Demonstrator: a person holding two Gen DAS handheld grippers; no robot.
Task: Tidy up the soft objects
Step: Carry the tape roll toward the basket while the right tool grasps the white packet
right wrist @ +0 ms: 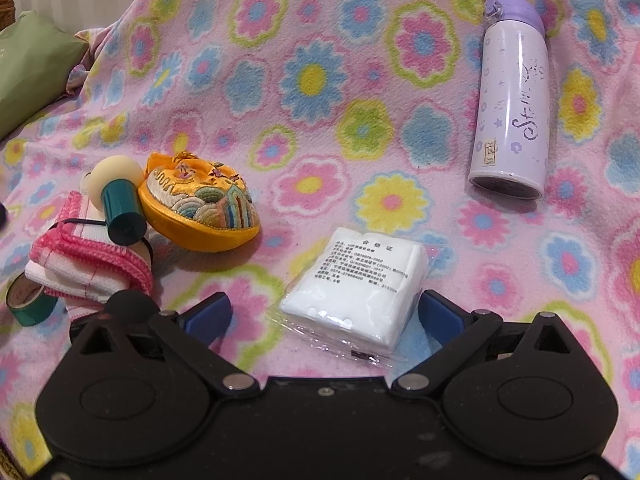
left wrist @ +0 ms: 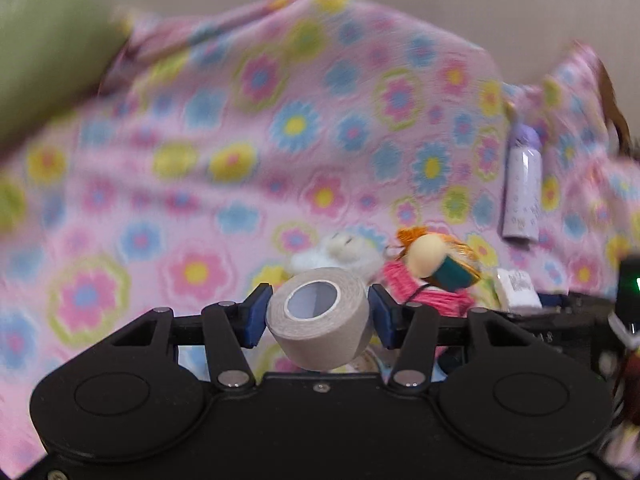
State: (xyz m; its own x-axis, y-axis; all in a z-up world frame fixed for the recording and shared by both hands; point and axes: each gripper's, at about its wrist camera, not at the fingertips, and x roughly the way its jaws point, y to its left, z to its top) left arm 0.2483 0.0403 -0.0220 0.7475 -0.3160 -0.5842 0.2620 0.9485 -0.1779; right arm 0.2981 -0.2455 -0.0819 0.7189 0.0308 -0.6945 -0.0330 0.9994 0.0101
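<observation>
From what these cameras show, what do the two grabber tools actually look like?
Both look alike. The left gripper and right gripper are matte black plastic, with two rounded lobes at the base, angled link arms pinned by silver rivets, small screws, and blue pads on the fingertips. No hands, sleeves or printed markings show.

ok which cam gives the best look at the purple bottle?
Right wrist. The purple bottle lies sharp and whole on the floral blanket, lettering visible. Left wrist shows the same bottle small, motion-blurred, near the right edge.
</observation>
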